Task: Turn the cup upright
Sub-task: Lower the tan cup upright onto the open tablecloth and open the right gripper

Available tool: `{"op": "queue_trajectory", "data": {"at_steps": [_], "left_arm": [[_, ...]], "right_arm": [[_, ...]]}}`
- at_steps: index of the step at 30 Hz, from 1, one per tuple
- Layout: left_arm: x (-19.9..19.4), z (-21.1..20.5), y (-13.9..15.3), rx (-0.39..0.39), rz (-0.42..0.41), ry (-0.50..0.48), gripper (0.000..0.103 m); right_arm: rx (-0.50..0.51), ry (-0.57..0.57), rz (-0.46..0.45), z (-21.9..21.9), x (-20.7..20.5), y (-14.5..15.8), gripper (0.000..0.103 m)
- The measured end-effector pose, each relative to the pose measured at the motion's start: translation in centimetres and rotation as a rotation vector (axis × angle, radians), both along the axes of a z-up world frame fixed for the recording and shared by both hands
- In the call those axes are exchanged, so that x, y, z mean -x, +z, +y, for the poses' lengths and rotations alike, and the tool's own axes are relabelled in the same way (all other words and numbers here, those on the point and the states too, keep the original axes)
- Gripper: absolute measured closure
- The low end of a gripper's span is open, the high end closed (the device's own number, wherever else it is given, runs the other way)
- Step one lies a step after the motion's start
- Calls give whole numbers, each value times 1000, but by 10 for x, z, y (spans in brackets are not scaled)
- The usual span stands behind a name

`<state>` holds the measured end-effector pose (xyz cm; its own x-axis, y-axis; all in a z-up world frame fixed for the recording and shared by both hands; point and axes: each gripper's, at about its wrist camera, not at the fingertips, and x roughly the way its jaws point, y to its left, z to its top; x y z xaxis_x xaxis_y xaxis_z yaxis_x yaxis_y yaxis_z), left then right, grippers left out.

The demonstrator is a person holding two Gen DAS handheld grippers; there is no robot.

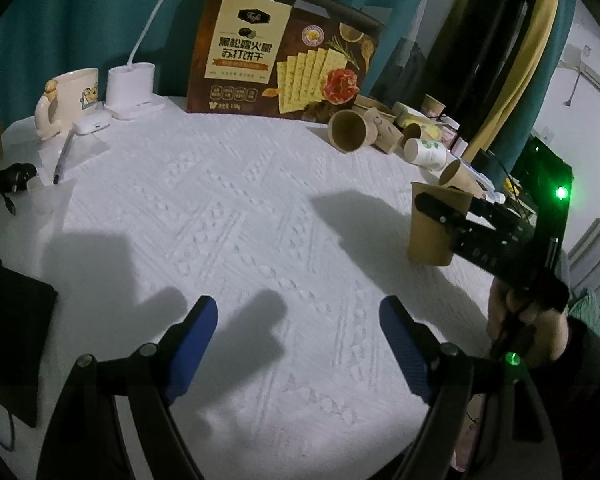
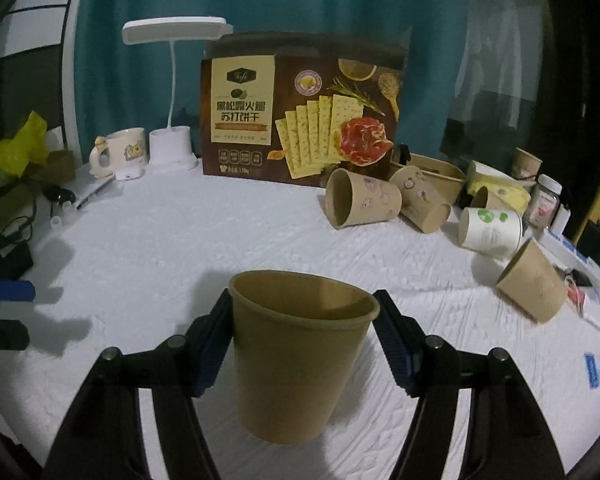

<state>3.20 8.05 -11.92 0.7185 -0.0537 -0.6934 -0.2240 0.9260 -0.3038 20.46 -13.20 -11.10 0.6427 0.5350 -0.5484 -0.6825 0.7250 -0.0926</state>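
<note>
The plain brown paper cup (image 2: 300,354) stands mouth up between the blue pads of the right gripper (image 2: 304,336), which is clenched on it just below the rim; in the left wrist view the same cup (image 1: 434,226) rests with its base on the white cloth (image 1: 236,208), near the right edge of the table. The left gripper (image 1: 300,344) hangs released over bare cloth, its jaws apart with nothing between them, well apart from the cup.

Behind the cup, several more paper cups lie on their sides: a printed brown one (image 2: 360,202) with its mouth toward the camera, another printed one (image 2: 422,200) just beside it, a white cup with green marks (image 2: 490,230), and a plain brown one (image 2: 534,280) closest to the held cup (none of them touches it). A cracker box (image 2: 304,106) stands upright at the back, with a white desk lamp (image 2: 172,92) and a cream mug (image 2: 122,152) to its left. A pen (image 1: 62,158) and dark cables (image 1: 8,182) lie at the left margin.

The cloth is white and quilted with a raised pattern. A teal curtain (image 2: 340,0) closes off the back of the room, and the light is dim.
</note>
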Motion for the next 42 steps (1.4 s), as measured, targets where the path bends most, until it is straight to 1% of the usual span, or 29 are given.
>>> {"op": "queue_trajectory", "data": {"at_steps": [4, 8, 11, 14, 17, 20, 22, 25, 27, 29, 31, 33, 40, 42], "left_arm": [[0, -6, 0, -11, 6, -6, 20], [-2, -9, -2, -21, 11, -3, 20], [-4, -14, -2, -51, 10, -6, 20], [-6, -19, -2, -71, 9, -17, 20], [-7, -24, -2, -77, 11, -31, 20], [-6, -29, 0, -85, 8, -41, 20], [-4, -31, 2, -88, -1, -46, 20], [-1, -32, 5, -94, -12, -51, 20], [0, -35, 7, -102, -18, -61, 20], [2, -40, 9, -126, -19, -62, 20], [3, -47, 11, -182, -14, -44, 20], [4, -52, 15, -215, -24, -44, 20], [17, -77, 35, -307, -110, -95, 19], [19, -84, 40, -327, -131, -107, 16]], "right_arm": [[-13, -12, -48, -9, 17, -4, 38], [-23, -31, -50, -18, 27, -5, 38], [-13, -36, -56, -22, 36, -7, 36], [1, -41, -31, -24, 39, -12, 36], [2, -53, -17, -28, 42, -15, 30], [-2, -68, 22, -34, 46, -17, 30], [-10, -81, 70, -40, 50, -20, 30], [-26, -120, 122, -53, 58, -21, 30], [-30, -149, 140, -63, 65, -20, 30], [-32, -175, 156, -74, 71, -18, 30], [-40, -201, 168, -84, 76, -15, 30], [-51, -226, 179, -94, 82, -11, 30], [-85, -313, 154, -132, 105, 13, 30], [-98, -337, 145, -144, 111, 21, 30]]}}
